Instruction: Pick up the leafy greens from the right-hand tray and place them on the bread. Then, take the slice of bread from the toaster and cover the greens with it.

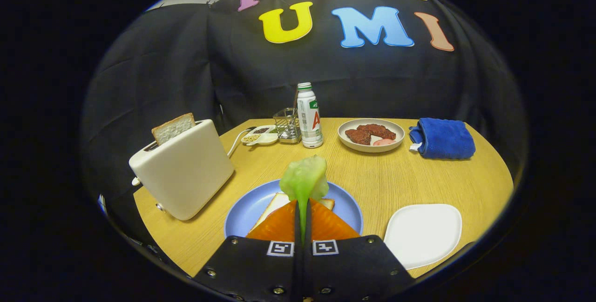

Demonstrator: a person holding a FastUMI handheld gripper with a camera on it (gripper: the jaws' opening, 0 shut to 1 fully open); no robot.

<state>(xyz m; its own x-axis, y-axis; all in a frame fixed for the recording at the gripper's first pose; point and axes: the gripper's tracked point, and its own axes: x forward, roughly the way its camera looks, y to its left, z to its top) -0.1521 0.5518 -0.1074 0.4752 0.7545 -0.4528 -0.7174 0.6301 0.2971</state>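
1. Nearest, the gripper (pixel 301 211): its two fingers stand pressed almost together, with only a thin slit between them; the stem of the leafy greens (pixel 305 180) runs down into that slit, so the claw is clamped on the leaf, which stands up beyond the fingertips.

2. Just under and ahead of the fingers, the blue plate (pixel 247 211) with the bread (pixel 274 202) lying flat on it; the leaf hangs over the far part of that slice, held clear of it as far as I can judge; the first half of the task looks close to its release.

3. Risks from here, as I judge them: the grip is on a narrow stalk, so the leaf may swing or cling to one finger when the claw opens, and then land half off the slice or on the plate's rim; opening from too high would let a light leaf drift; pushing down too far could shove the slice across the plate.

4. Beside the plate, to the right, the white tray (pixel 423 234), bare; to the left, the toaster (pixel 184 171) with the second slice (pixel 173 128) standing up out of its slot, still to be fetched; its narrow top edge leaves little to pinch.

5. Farther back: a bottle (pixel 309 116), a wire holder (pixel 286 125), a small dish (pixel 260 136), a plate of meat (pixel 371 134), a blue cloth (pixel 442 138); none lies in the path.
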